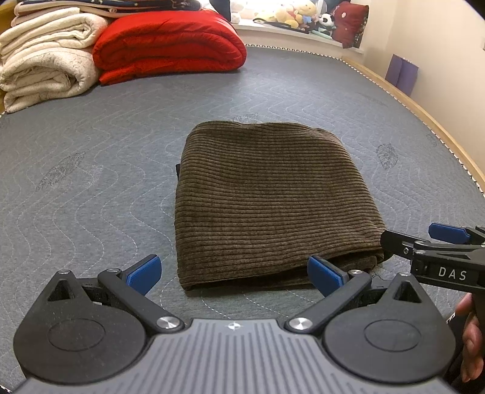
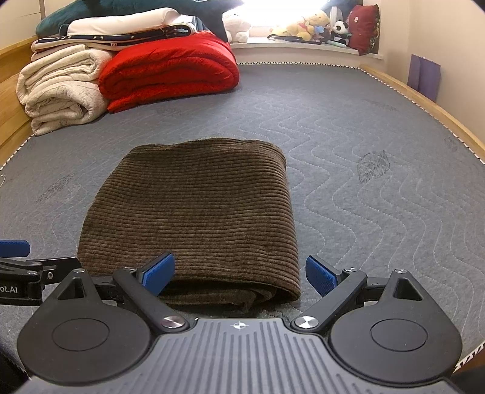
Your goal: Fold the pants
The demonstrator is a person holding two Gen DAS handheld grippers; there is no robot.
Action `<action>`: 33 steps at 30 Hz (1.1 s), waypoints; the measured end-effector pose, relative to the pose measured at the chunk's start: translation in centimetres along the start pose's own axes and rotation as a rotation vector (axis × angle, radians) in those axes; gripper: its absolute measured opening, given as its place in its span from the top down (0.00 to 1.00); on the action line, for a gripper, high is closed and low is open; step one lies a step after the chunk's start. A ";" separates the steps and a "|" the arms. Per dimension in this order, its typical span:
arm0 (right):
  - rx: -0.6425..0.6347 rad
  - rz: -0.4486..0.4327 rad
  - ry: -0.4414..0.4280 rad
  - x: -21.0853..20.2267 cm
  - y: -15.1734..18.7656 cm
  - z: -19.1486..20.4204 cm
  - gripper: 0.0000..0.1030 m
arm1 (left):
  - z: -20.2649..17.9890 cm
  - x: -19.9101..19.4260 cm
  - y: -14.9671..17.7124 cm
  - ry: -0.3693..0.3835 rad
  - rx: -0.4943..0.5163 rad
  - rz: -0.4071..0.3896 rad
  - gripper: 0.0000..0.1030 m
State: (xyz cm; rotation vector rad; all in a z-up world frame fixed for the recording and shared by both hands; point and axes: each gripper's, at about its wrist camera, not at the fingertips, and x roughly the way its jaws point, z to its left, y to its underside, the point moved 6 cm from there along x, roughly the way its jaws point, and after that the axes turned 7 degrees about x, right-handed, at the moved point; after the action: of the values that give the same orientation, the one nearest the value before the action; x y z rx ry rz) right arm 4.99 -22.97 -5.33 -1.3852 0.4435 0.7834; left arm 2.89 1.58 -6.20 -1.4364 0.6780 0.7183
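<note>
The brown corduroy pants (image 1: 266,200) lie folded into a thick rectangle on the grey quilted mattress (image 1: 91,181); they also show in the right wrist view (image 2: 197,218). My left gripper (image 1: 235,274) is open and empty, just short of the near left corner of the pants. My right gripper (image 2: 241,274) is open and empty, at the near right corner of the fold. The right gripper also shows in the left wrist view (image 1: 439,251) beside the pants' near right corner. The left gripper's edge shows in the right wrist view (image 2: 18,266).
A red folded quilt (image 1: 169,45) and cream folded blankets (image 1: 45,63) are stacked at the far left of the mattress. Stuffed toys (image 1: 297,15) sit on the window ledge behind. A wooden bed rim (image 1: 424,115) runs along the right side.
</note>
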 end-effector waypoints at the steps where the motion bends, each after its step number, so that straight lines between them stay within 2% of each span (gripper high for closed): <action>1: 0.000 0.001 0.000 0.0 0.0 0.0 0.09 | 0.0 0.0 0.0 0.001 0.000 0.000 0.00; 33: 0.001 0.007 -0.006 0.2 0.0 0.1 0.09 | 0.1 0.0 0.0 0.011 0.006 -0.004 0.00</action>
State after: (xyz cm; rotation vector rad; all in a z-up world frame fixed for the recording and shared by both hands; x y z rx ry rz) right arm 5.10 -22.80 -5.40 -1.3806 0.4439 0.7927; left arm 2.89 1.68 -6.18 -1.4370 0.6848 0.7057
